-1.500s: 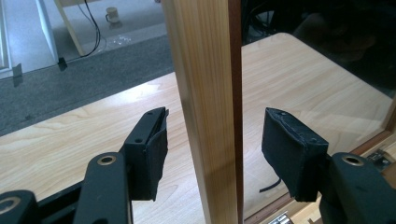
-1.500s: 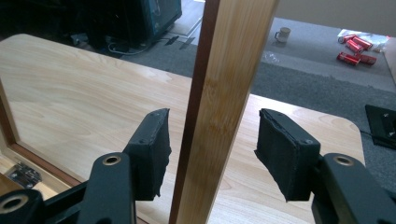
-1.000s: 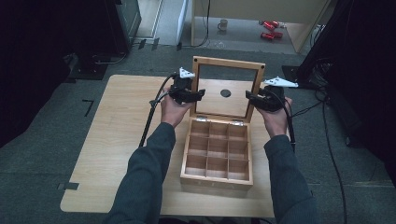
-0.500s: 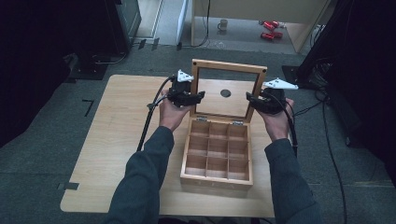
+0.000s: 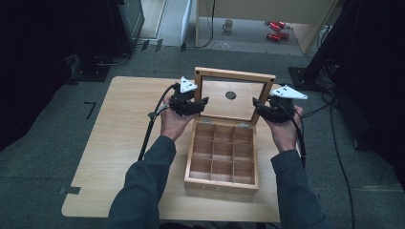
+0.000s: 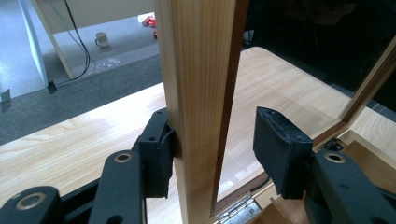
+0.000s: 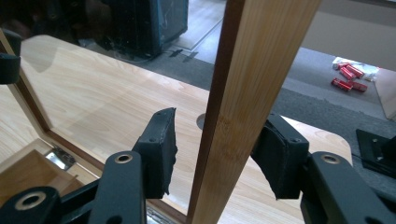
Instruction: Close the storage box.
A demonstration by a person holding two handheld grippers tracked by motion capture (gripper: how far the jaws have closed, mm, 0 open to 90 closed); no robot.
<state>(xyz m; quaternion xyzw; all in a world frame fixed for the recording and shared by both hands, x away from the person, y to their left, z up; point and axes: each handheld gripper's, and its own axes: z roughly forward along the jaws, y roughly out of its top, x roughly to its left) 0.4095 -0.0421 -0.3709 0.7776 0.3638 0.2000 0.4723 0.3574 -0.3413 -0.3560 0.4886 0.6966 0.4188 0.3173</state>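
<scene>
Raised lid (image 5: pixel 233 75) side rails between both released claws, left (image 6: pixel 210 149) and right (image 7: pixel 217 154), perhaps touching.

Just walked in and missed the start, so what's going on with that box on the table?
A person at the wooden table holds a gripper in each hand and is working on the lid of a wooden box with empty compartments. The lid stands open and upright. The left gripper straddles the lid's left frame rail, with one jaw touching it and the other apart. The right gripper straddles the right rail, open too, so neither is clamped on the lid.
</scene>
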